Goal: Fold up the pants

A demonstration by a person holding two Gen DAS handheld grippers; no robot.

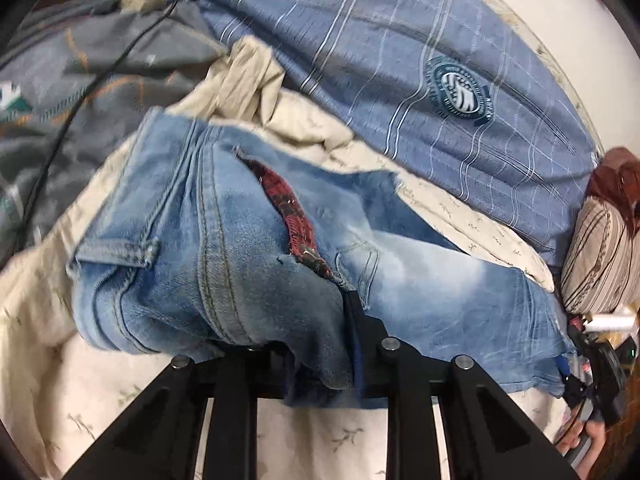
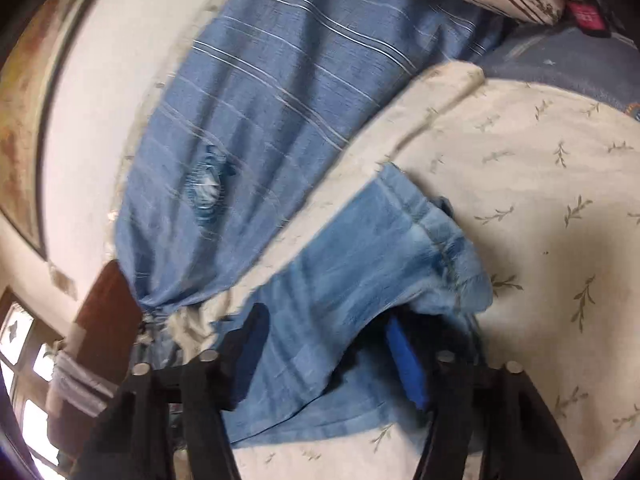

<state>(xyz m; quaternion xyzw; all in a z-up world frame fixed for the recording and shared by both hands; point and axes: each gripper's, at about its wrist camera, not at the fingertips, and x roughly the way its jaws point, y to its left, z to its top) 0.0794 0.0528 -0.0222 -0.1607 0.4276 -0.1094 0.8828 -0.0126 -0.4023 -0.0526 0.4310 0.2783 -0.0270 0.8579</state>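
Light blue jeans (image 1: 240, 248) lie bunched on a cream leaf-print bedspread (image 1: 48, 320); the waist end with its red plaid lining (image 1: 292, 216) faces the left wrist camera. My left gripper (image 1: 320, 360) is shut on the waist fabric, which drapes over its fingers. In the right wrist view the leg hem of the jeans (image 2: 360, 264) lies across my right gripper (image 2: 332, 356). Its jaws stand apart, with the denim between a black finger (image 2: 248, 344) and a blue pad (image 2: 404, 364). The right gripper and a hand also show in the left wrist view (image 1: 588, 396).
A blue striped sheet (image 1: 420, 64) with a round emblem covers the far side of the bed. A grey patterned blanket (image 1: 80, 80) and a black cable (image 1: 92, 84) lie at left. A striped pillow (image 1: 600, 256) sits at right. A white wall (image 2: 112, 80) is behind.
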